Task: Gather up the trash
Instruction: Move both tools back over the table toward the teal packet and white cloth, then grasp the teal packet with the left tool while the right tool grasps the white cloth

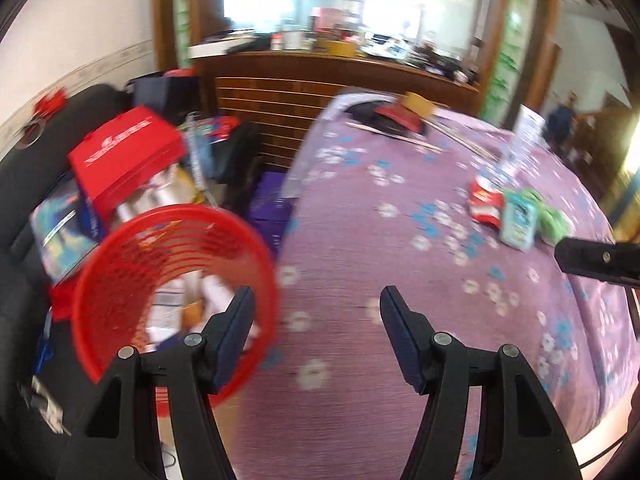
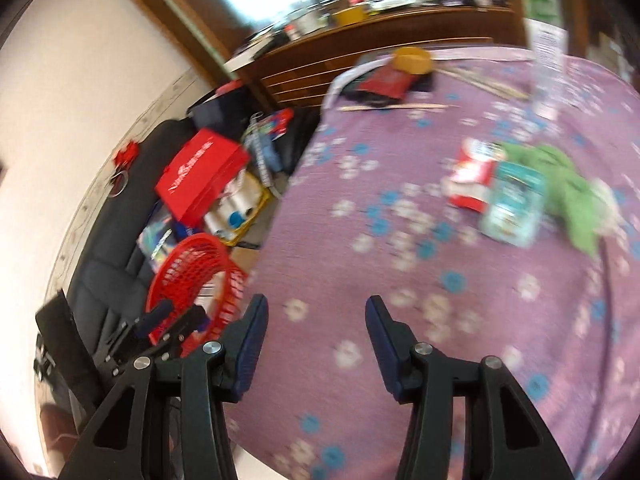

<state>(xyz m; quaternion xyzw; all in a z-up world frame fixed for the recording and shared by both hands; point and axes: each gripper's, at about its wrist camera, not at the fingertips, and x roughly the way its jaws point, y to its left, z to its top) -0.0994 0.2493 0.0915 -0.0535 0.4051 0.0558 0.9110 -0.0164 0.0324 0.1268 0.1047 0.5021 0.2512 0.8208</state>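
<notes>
Red mesh basket [image 1: 176, 292] sits off the left edge of the table, down beside the dark sofa [image 1: 24, 184], and it already has some stuff in it: white and pale paper-looking scraps at the bottom, too blurred to say exactly what. So my read is the job's partly done.

What's left is a little cluster on the purple flowered tablecloth [image 1: 340, 264], over toward the right side: a red-and-white wrapper [image 2: 470, 180], a teal packet [image 2: 514, 208] touching it, and a crumpled green thing [image 2: 568, 184] right behind those 2. Further back there's more clutter, including sticks and a yellow bowl [image 2: 412, 59], but I can't tell if that counts as trash.

Both tongs are released with nothing between the pads. The left gripper [image 1: 318, 328] hangs over the table edge, just next to the basket rim. The right gripper [image 2: 316, 332] is over bare cloth, well short of the wrapper pile. In the right wrist view, the left one shows down by the basket.

Everything's motion-blurred, so small details are a guess. I'd say at least 3 pieces are left to bin.
</notes>
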